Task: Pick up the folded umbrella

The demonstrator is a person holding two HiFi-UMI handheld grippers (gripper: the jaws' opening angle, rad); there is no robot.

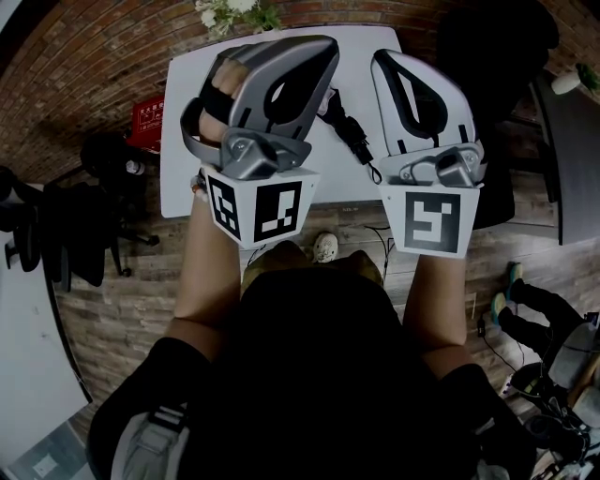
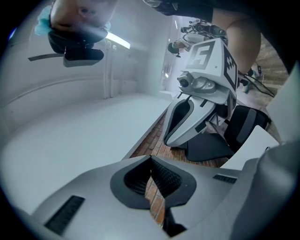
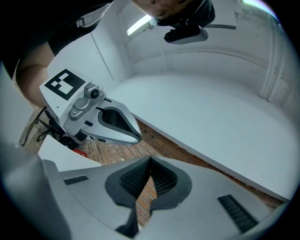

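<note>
Brick floor lies all round a white counter (image 1: 183,178), seen from above in the head view. On it, towards the near right part, I see the umbrella (image 1: 349,129), black and folded, its strap trailing towards the near edge. Only the head view shows it; in that view it sits in the gap between my two grippers and is touched by neither.

From the head view, the left gripper (image 1: 323,52) and the right gripper (image 1: 389,61) are held side by side above the counter, tips pointing far and marker cubes nearest the person. That view does not show how the jaws stand. A hand (image 1: 220,98) is wrapped through the left handle.

The left gripper view settles it for that side: the left gripper (image 2: 151,159) has its jaws together, ribbed pads meeting at the tip, with only brick floor visible in the slit below. It also catches the right gripper (image 2: 201,103) from the side.

In the right gripper view, the right gripper (image 3: 150,161) likewise has its jaws together on nothing, and the left gripper (image 3: 93,117) shows beyond them at the left.

Flowers (image 1: 230,14) stand at the counter's far edge, and a red box (image 1: 145,122) lies on the floor to the left.
</note>
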